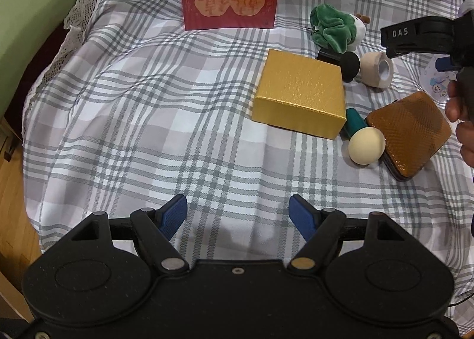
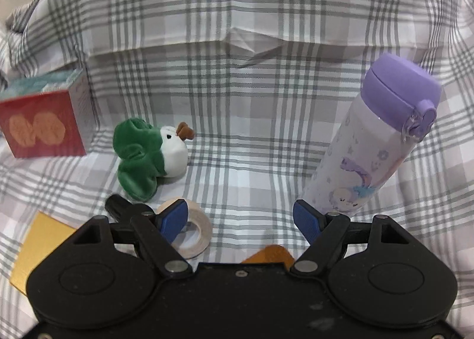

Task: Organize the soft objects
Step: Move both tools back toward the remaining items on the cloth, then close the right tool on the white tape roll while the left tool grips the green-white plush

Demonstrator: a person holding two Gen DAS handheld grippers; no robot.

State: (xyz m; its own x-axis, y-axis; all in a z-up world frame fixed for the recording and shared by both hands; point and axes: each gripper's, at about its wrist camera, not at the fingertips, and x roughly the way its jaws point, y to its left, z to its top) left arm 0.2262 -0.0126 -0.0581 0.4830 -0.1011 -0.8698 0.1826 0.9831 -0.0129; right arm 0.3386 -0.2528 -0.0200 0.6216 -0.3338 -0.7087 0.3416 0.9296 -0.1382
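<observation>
A green and white plush toy (image 1: 337, 26) lies on the plaid cloth at the far right; it also shows in the right wrist view (image 2: 148, 152), left of centre. My left gripper (image 1: 238, 217) is open and empty over bare cloth, well short of the toy. My right gripper (image 2: 240, 220) is open and empty, hovering above a beige tape roll (image 2: 192, 232), with the toy ahead to its left. The right gripper's body (image 1: 420, 34) shows at the right edge of the left wrist view.
A gold box (image 1: 299, 93), a red box (image 1: 229, 1), a beige tape roll (image 1: 377, 69), a black-headed tool (image 1: 343, 62), a teal-handled cream-headed tool (image 1: 363, 139) and an orange pad (image 1: 410, 131) lie on the cloth. A purple-lidded bottle (image 2: 376, 137) stands at right.
</observation>
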